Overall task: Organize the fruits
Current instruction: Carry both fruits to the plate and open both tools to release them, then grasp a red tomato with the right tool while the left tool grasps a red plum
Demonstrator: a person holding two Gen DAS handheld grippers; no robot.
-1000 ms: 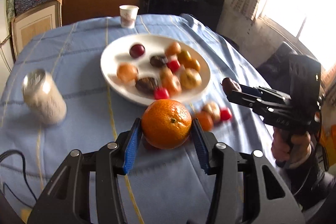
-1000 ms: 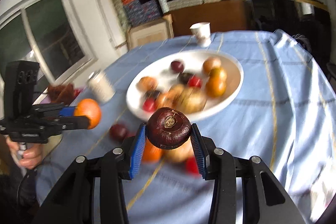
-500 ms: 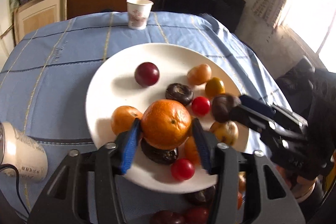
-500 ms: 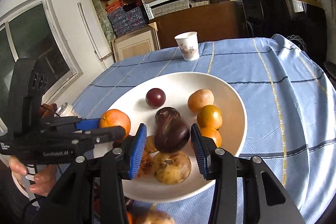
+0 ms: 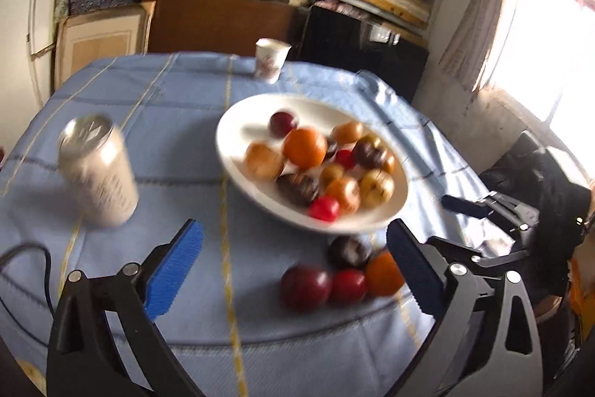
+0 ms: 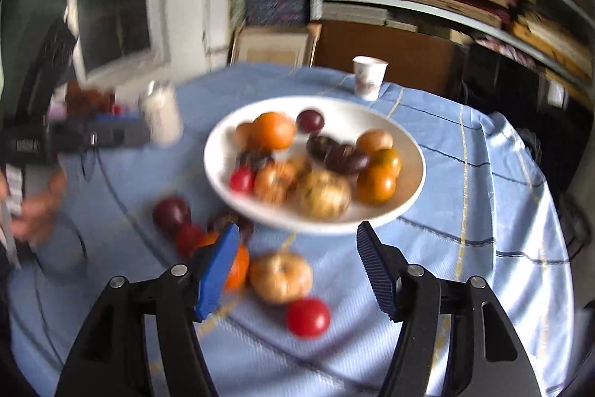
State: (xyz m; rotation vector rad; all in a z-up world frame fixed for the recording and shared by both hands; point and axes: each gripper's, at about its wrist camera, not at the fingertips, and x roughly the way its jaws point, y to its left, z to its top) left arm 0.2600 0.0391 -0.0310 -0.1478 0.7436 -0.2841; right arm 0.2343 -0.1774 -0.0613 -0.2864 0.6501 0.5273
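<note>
A white plate (image 5: 238, 125) (image 6: 409, 144) on the blue tablecloth holds several fruits, among them a large orange (image 5: 305, 147) (image 6: 273, 131) and a dark brown fruit (image 6: 347, 159). Loose fruits lie on the cloth before the plate: a dark plum (image 5: 305, 286), a red one (image 5: 349, 285), an orange one (image 5: 385, 272), a tan fruit (image 6: 280, 276) and a red tomato (image 6: 308, 317). My left gripper (image 5: 293, 270) is open and empty, back from the plate. My right gripper (image 6: 297, 265) is open and empty above the loose fruits. It also shows in the left wrist view (image 5: 465, 207).
A drink can (image 5: 97, 170) (image 6: 162, 116) stands left of the plate. A paper cup (image 5: 270, 62) (image 6: 369, 77) stands at the table's far edge. Shelves and a dark cabinet are behind the table. A cable (image 5: 26, 250) lies at the near left.
Both grippers opened and let go their fruits onto the plate: the orange from the left, the dark brown fruit from the right. Both pulled back from the plate.
</note>
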